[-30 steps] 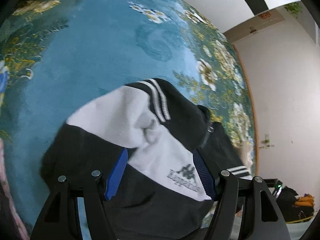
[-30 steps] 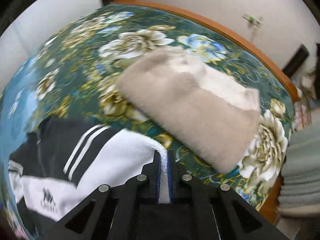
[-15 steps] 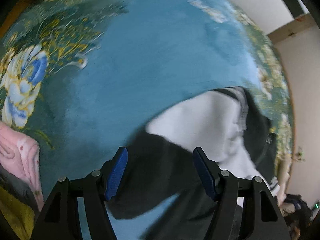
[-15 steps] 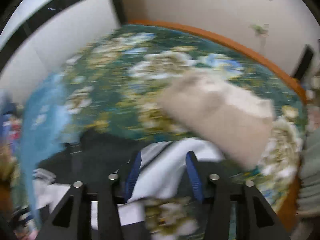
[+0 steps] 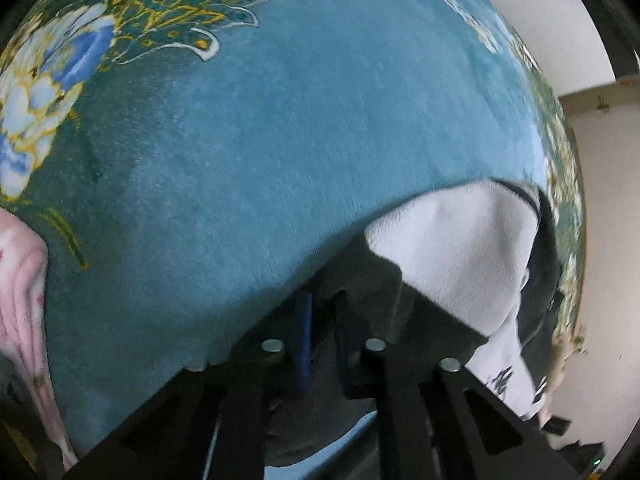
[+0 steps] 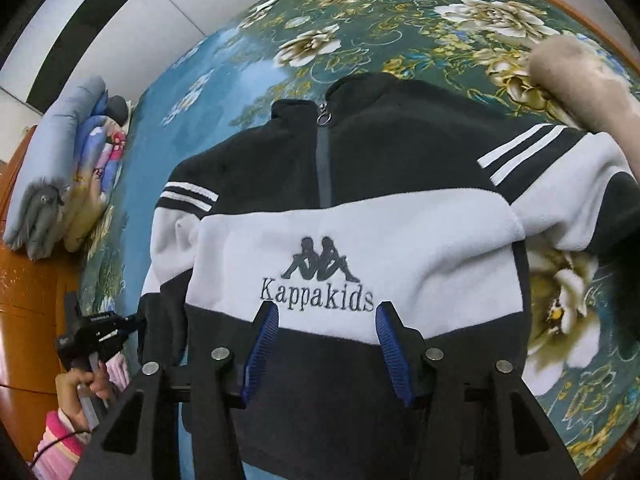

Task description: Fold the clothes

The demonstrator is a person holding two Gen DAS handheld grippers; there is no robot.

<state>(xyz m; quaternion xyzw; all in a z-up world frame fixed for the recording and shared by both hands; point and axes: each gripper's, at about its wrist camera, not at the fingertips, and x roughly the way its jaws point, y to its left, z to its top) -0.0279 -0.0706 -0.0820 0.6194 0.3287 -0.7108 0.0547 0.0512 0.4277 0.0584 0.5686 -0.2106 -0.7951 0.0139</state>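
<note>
A black and white fleece jacket [image 6: 360, 240] with a Kappakids logo lies front up on the flowered bedspread [image 6: 400, 8], zip closed, both sleeves out to the sides. My right gripper [image 6: 326, 340] hangs open just above its lower front, nothing between the blue pads. In the left wrist view the jacket [image 5: 460, 248] lies at the right, and my left gripper [image 5: 322, 320] is shut on its black edge. From the right wrist view the left gripper [image 6: 128, 322] sits at the jacket's left side, held by a hand [image 6: 80, 388].
A folded beige garment [image 6: 580, 80] lies on the bed at the far right, close to the jacket's right sleeve. Folded quilts [image 6: 60, 168] are stacked at the left by the wooden bed frame [image 6: 32, 300]. A pink garment [image 5: 24, 300] lies at the left.
My left gripper went from open to shut on the jacket's black edge. My right gripper let go of the white sleeve, opened and moved over the jacket's front.
</note>
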